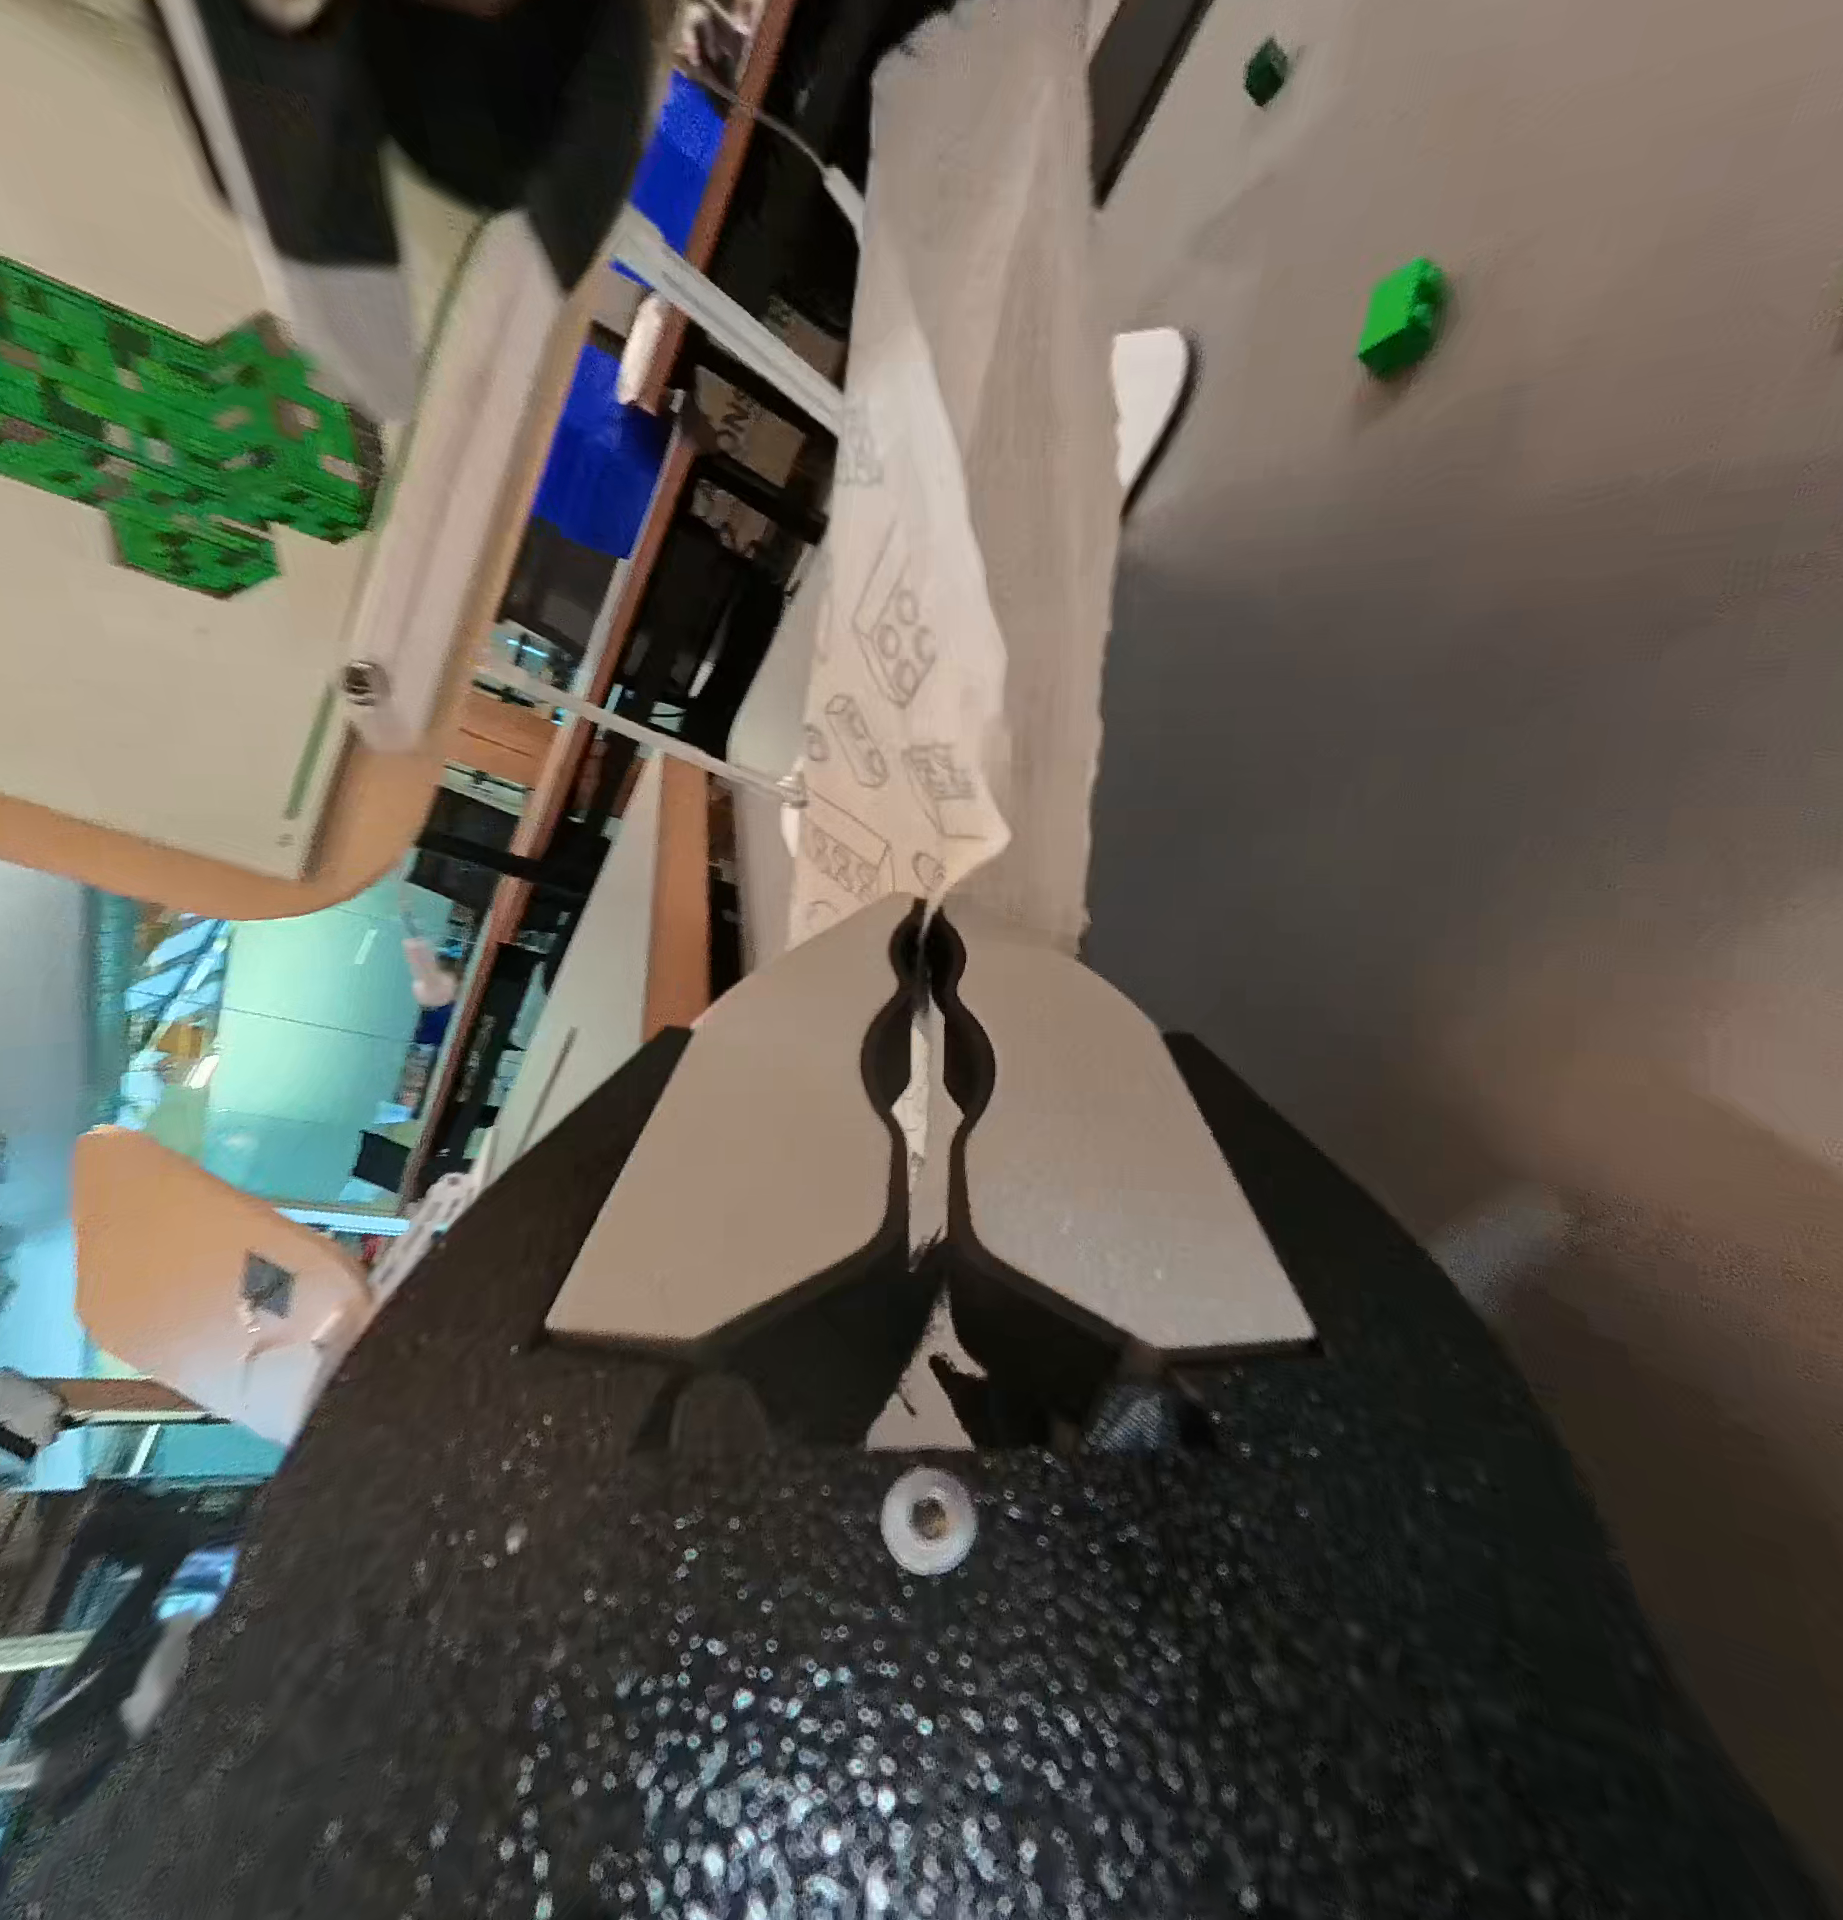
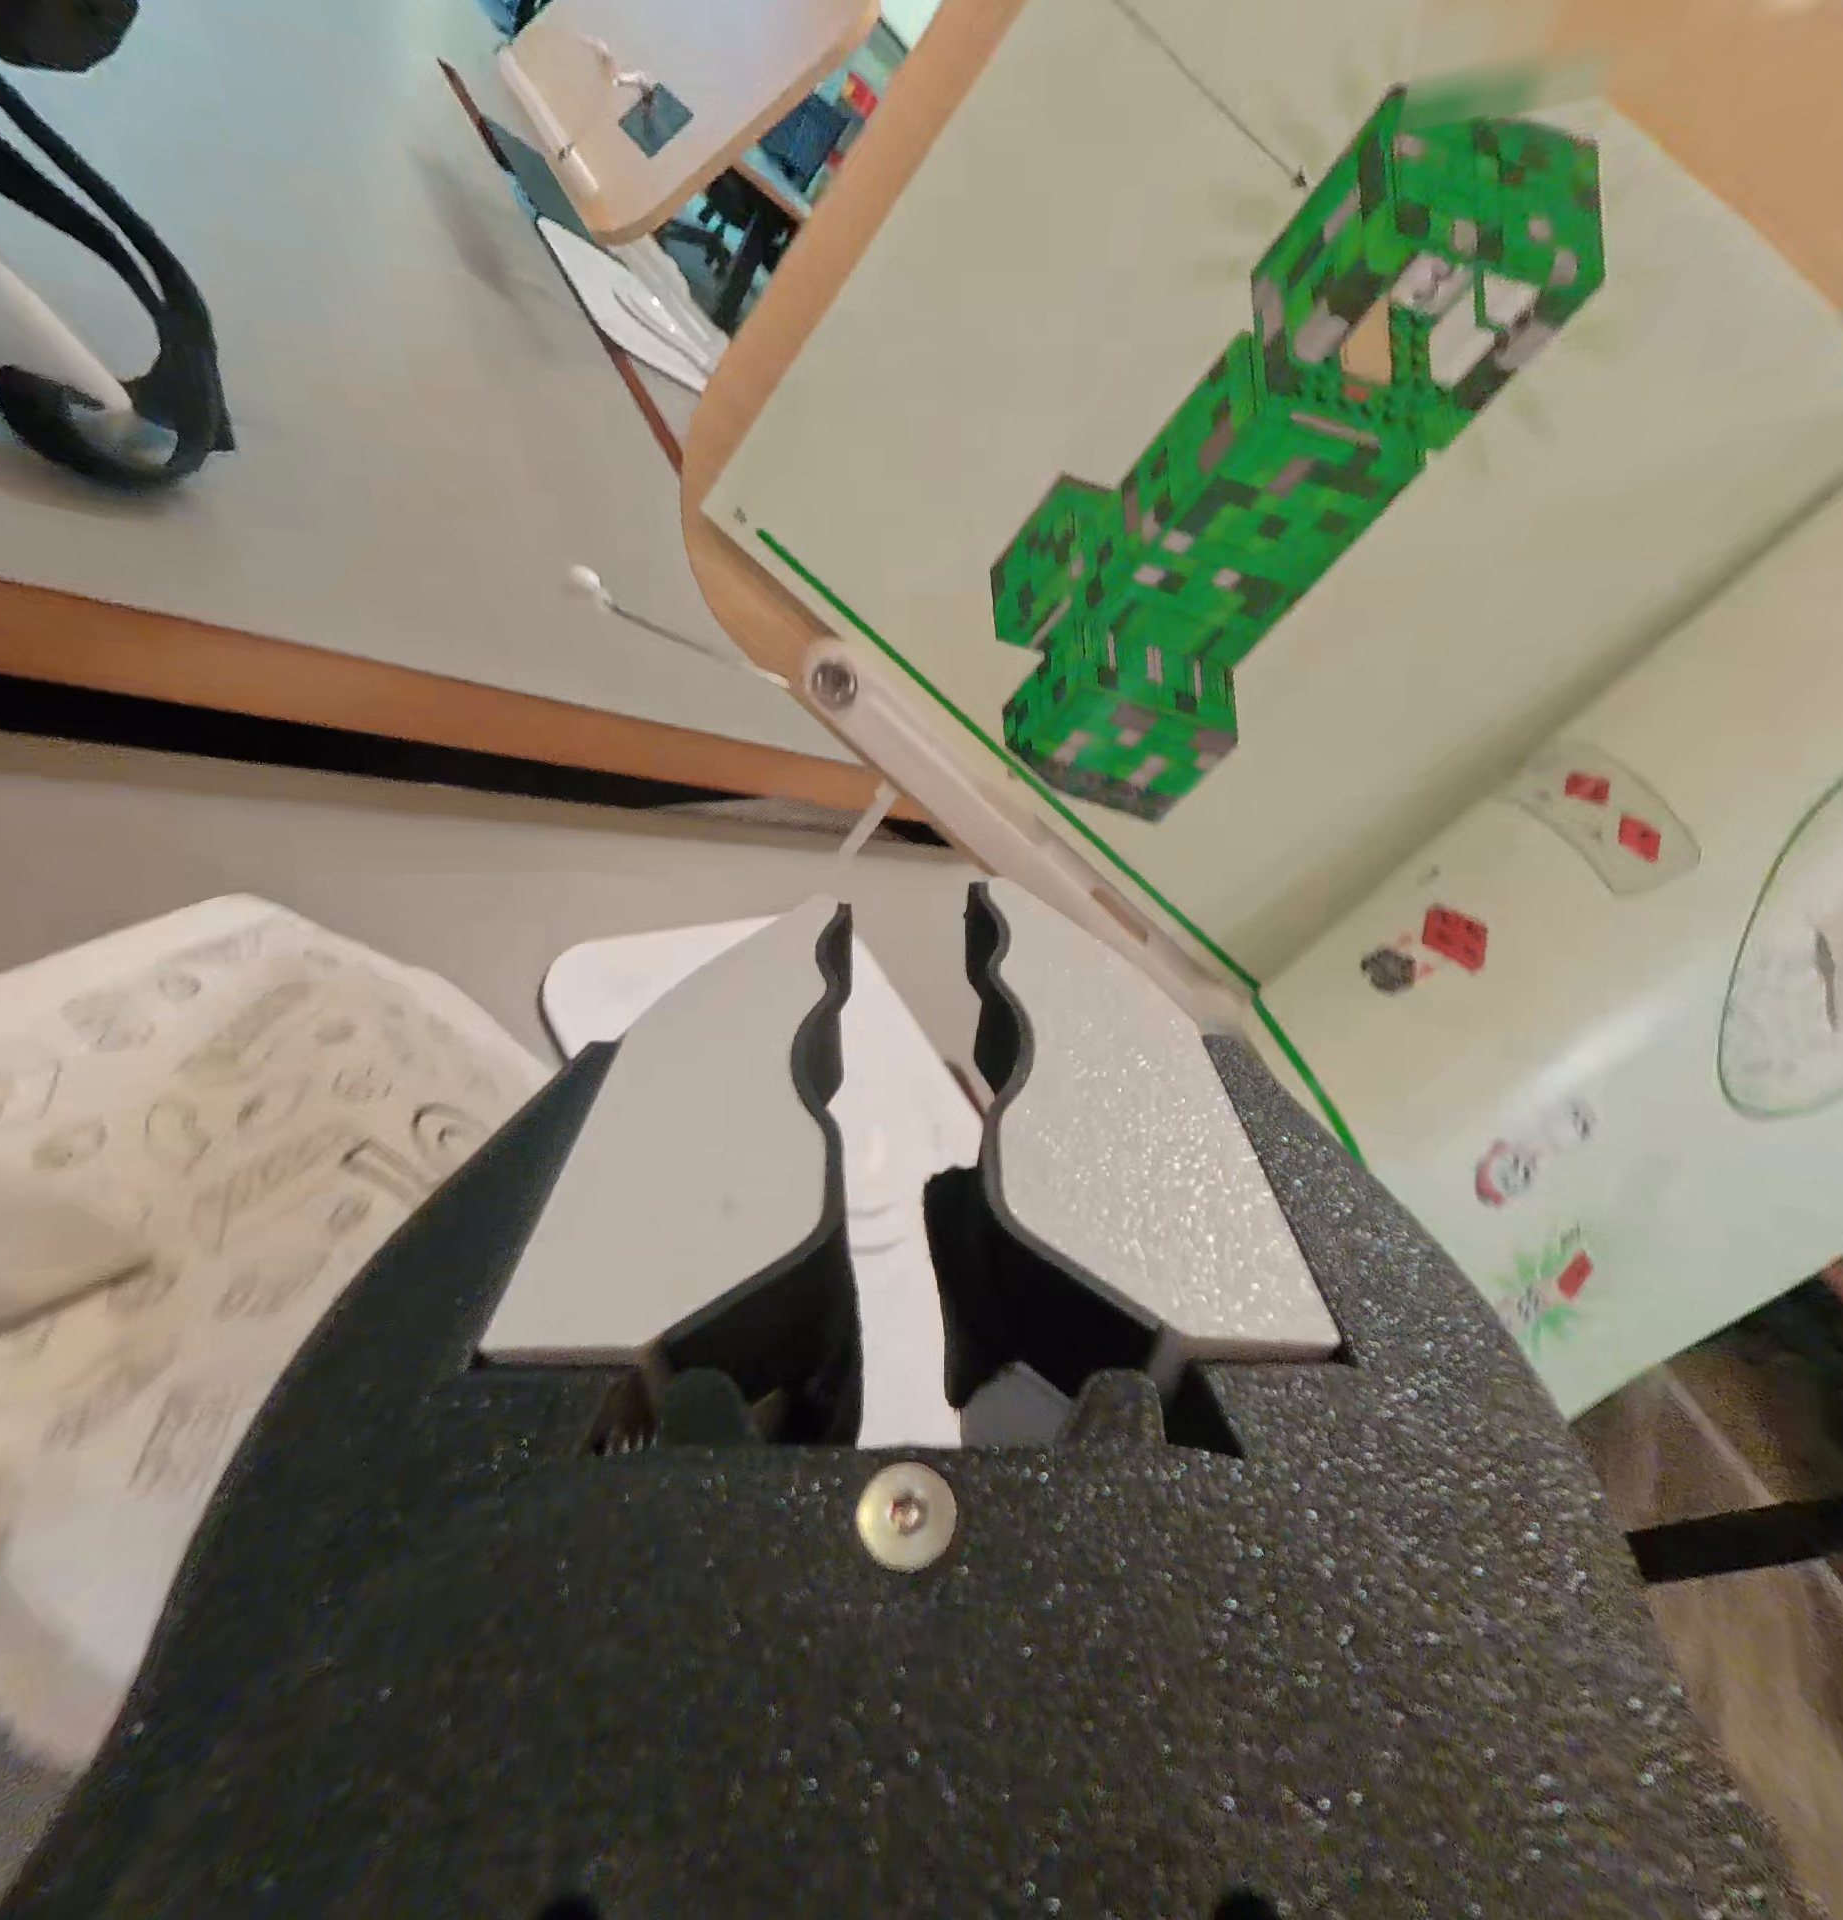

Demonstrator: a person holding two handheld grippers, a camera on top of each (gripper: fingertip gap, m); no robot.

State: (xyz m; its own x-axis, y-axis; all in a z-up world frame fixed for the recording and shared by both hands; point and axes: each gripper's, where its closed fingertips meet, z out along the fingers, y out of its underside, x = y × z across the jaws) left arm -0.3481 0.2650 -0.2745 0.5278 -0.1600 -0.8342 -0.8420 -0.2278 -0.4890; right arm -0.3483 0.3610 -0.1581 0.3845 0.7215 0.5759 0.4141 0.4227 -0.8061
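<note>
My left gripper (image 1: 925, 914) is shut on the corner of a white paper bag (image 1: 938, 582) printed with brick outlines; the bag stretches away from the fingertips over the grey table. My right gripper (image 2: 906, 914) is open and empty, its jaws a narrow gap apart. It hovers over a flat white rounded plate (image 2: 647, 966) that lies on the table. The same bag (image 2: 169, 1122) lies crumpled to its left. An open instruction booklet (image 2: 1312, 468) showing a green block figure stands tilted on a wooden holder just right of the right fingertips.
Loose green bricks (image 1: 1400, 317) lie on the grey table (image 1: 1519, 727), one more farther off (image 1: 1265, 71). The white plate (image 1: 1151, 405) shows beside the bag. The booklet (image 1: 117, 436) is at the left. A black strap (image 2: 117, 312) lies on the far table, past a wooden edge (image 2: 273, 675). About 15 cm separates my left fingertips from my right. My left gripper's tips are some 30 cm from the black strap (image 2: 117, 312).
</note>
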